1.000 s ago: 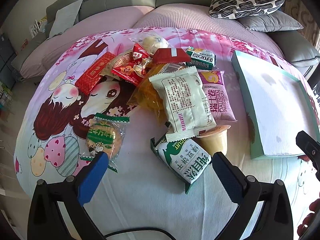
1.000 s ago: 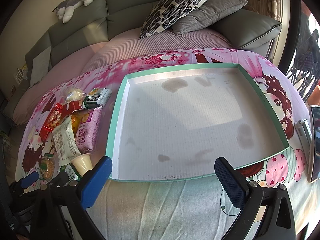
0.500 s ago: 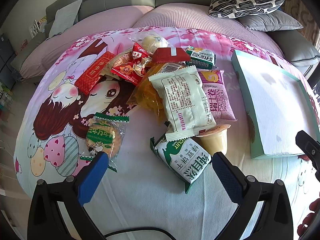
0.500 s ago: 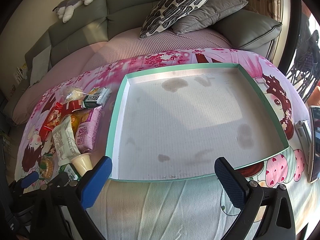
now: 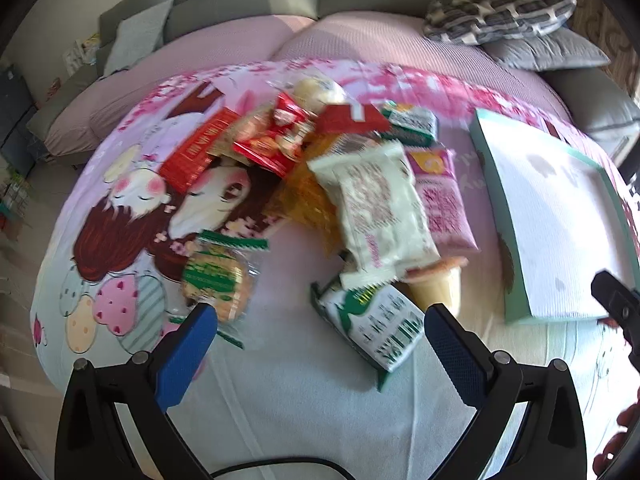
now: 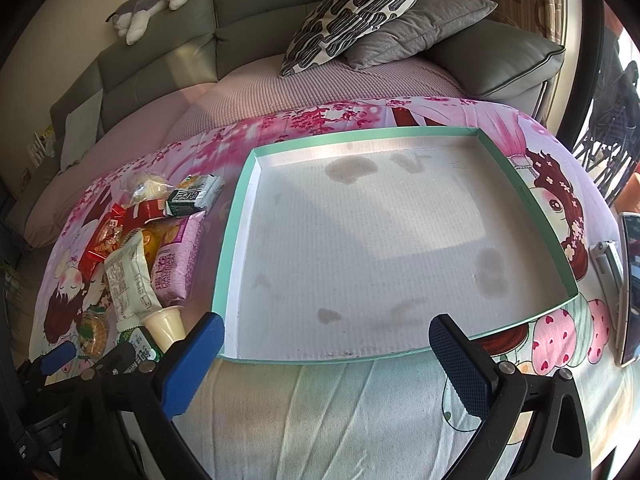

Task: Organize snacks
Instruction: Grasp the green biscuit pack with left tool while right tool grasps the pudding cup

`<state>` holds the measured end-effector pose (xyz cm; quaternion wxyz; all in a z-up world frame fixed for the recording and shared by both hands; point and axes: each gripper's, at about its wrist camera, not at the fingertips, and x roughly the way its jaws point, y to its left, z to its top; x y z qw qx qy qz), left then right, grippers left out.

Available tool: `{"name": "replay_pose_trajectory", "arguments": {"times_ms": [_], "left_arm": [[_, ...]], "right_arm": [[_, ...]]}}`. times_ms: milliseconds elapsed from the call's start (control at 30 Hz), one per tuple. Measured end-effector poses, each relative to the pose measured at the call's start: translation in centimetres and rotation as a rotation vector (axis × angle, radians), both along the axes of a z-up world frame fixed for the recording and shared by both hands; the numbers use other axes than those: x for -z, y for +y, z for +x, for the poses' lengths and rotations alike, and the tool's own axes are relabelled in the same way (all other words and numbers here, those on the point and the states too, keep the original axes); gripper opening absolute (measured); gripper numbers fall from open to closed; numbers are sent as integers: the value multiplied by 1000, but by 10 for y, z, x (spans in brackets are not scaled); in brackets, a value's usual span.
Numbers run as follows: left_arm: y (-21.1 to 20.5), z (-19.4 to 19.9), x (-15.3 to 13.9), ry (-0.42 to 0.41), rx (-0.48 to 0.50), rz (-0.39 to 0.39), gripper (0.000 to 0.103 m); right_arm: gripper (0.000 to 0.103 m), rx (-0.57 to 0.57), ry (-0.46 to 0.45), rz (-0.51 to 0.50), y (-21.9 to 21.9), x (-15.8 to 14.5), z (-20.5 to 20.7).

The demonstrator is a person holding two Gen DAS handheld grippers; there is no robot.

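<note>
A pile of snack packets lies on the cartoon-print cloth. It holds a green-and-white packet (image 5: 372,324), a jelly cup (image 5: 436,288), a long white packet (image 5: 376,208), a pink packet (image 5: 440,200), a green cookie packet (image 5: 216,276) and red packets (image 5: 200,148). My left gripper (image 5: 320,320) is open just short of the green-and-white packet, holding nothing. To the right lies a teal-rimmed white tray (image 6: 228,256) with nothing in it. My right gripper (image 6: 326,326) hangs open over the tray's near rim. The left wrist view is blurred.
A phone (image 6: 630,288) and a silver object (image 6: 608,264) lie at the right edge of the cloth. Behind the table stands a grey sofa with a patterned cushion (image 6: 352,12) and a plush toy (image 6: 156,0). The cloth's near part is bare.
The left wrist view has gone blurred and the pile has shifted slightly in it, so the left gripper is moving. The right wrist view is unchanged.
</note>
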<state>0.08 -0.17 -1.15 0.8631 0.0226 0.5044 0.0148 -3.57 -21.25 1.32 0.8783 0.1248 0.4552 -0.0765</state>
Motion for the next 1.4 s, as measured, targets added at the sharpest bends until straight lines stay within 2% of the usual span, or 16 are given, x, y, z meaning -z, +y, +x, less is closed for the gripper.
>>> {"name": "replay_pose_trajectory", "arguments": {"times_ms": [133,233,400,500,600,767,833,1000,1200,1267,1400], "left_arm": [[28,1,-6,-41,-101,8,103],[49,6,-4,-27,-149,12,103],[75,10,4,14,-189,-61,103],[79,12,9,38,-192,-75,103],[85,16,15,64,-201,-92,98],[97,31,32,135,-208,-125,81],[100,35,37,153,-209,-129,78],[100,41,42,167,-197,-118,74],[92,45,43,166,-170,-90,66],[87,47,41,160,-164,-86,56],[82,47,35,152,-162,-89,53]], "right_arm": [[103,-85,-5,23,18,2,6],[103,-174,-2,46,38,6,14],[103,-271,15,50,76,15,27],[102,-319,9,66,94,18,32],[95,-362,6,63,110,22,39],[77,-385,41,59,122,33,50],[67,-387,59,54,123,37,53],[51,-389,79,73,124,46,60],[46,-387,75,78,123,47,63],[45,-384,75,81,123,47,64],[44,-388,74,74,123,45,63]]}}
